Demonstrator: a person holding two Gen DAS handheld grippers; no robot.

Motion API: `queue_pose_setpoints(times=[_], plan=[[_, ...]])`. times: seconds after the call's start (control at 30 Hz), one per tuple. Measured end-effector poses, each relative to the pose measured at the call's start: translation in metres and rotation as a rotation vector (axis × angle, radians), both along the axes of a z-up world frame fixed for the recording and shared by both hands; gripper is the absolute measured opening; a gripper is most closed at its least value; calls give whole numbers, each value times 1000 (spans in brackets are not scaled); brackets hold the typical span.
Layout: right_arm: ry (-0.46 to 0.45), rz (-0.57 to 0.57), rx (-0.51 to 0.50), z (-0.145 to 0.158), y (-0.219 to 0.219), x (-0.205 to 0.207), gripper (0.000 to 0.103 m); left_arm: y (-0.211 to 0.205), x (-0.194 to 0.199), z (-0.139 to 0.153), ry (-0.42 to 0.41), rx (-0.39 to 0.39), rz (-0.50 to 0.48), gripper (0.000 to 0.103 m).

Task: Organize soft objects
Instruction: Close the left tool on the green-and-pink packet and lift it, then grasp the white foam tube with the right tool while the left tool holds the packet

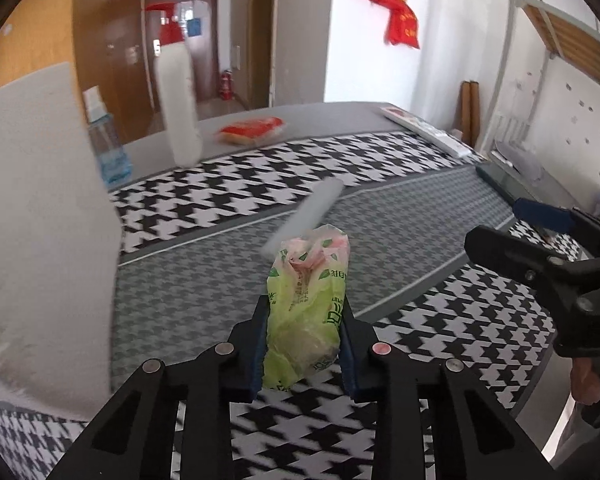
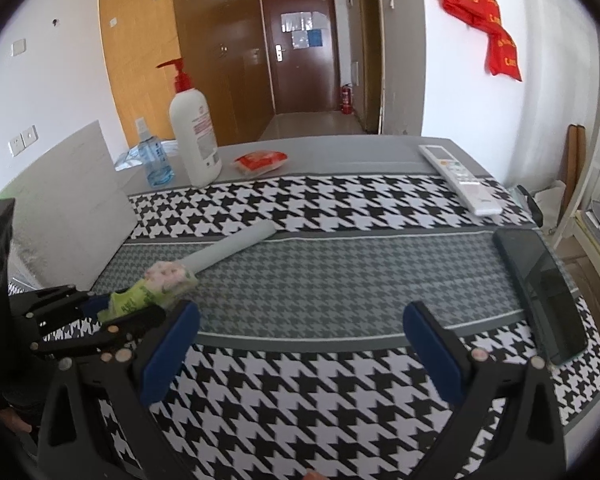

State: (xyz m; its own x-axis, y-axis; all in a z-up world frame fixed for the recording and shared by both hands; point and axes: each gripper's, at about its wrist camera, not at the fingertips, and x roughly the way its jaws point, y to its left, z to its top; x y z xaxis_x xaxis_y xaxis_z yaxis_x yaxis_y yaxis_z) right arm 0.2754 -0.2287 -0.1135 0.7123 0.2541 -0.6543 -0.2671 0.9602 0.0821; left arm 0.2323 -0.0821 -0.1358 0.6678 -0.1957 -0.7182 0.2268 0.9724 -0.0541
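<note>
A soft green and pink tissue packet (image 1: 308, 280) is pinched between the blue pads of my left gripper (image 1: 304, 308), which is shut on it. The packet sticks out forward past the fingertips. In the right wrist view the same packet (image 2: 156, 284) and left gripper (image 2: 128, 312) are low at the left, close over the houndstooth cloth (image 2: 320, 280). I cannot tell whether the packet touches the cloth. My right gripper (image 2: 300, 312) stands open over the cloth with nothing between its fingers. A red soft packet (image 2: 260, 161) lies at the far side of the table.
A grey roll (image 2: 232, 250) lies just beyond the held packet. A white pump bottle (image 2: 194, 136) and a blue spray bottle (image 2: 154, 160) stand at the back left beside a white foam block (image 2: 72, 200). A remote (image 2: 458, 178) and a dark phone (image 2: 540, 292) lie at the right.
</note>
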Motion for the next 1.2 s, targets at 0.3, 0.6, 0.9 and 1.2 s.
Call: queue_pose_setpoints(times=[0.3, 0.6, 0.9, 1.2], plan=[[50, 70, -4, -6, 37, 16, 103, 24, -6, 8, -58, 16, 120, 32], [126, 97, -34, -11, 71, 46, 98, 35, 0, 5, -53, 18, 172, 32], [230, 93, -26, -27, 98, 79, 81, 44, 2, 4, -53, -10, 199, 32], [267, 78, 0, -37, 102, 92, 71, 46, 3, 4, -41, -41, 183, 32]])
